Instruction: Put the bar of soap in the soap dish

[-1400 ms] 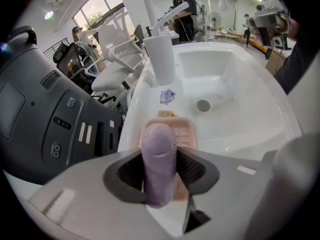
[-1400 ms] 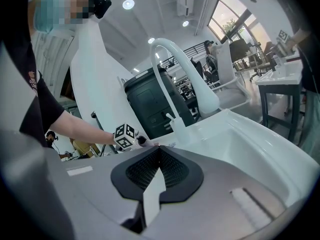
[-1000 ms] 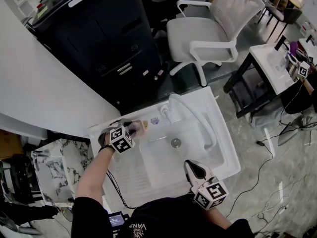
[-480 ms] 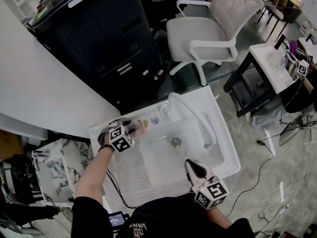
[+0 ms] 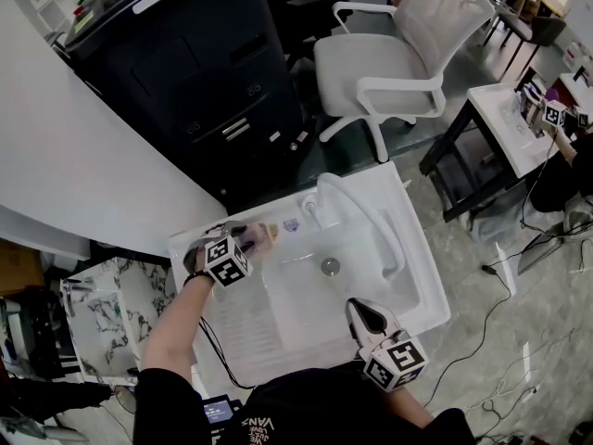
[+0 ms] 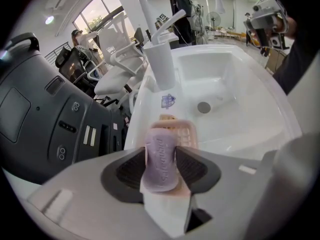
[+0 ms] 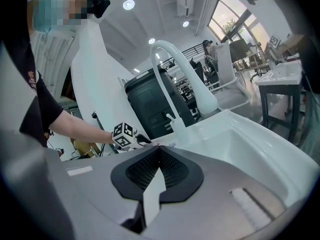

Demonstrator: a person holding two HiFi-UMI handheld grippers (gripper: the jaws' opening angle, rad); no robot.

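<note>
A lilac bar of soap (image 6: 160,156) stands on edge between the jaws of my left gripper (image 6: 161,165), which is shut on it. Just beyond the soap lies the peach slatted soap dish (image 6: 181,132) on the back rim of the white sink (image 6: 235,91). In the head view the left gripper (image 5: 243,241) hovers at the sink's back left corner, with the soap dish (image 5: 267,237) at its tips. My right gripper (image 5: 363,315) is over the sink's front rim, jaws pressed together on nothing; its own view shows the right gripper (image 7: 160,165) shut.
A white curved faucet (image 5: 357,216) rises at the back of the basin, with the drain (image 5: 330,266) in the middle. A ribbed drainboard (image 5: 243,327) fills the left part. A black cabinet (image 5: 195,82) and a white chair (image 5: 408,54) stand behind the sink.
Hardly anything has moved: both grippers stay where they were, the left one still holding the soap at the dish.
</note>
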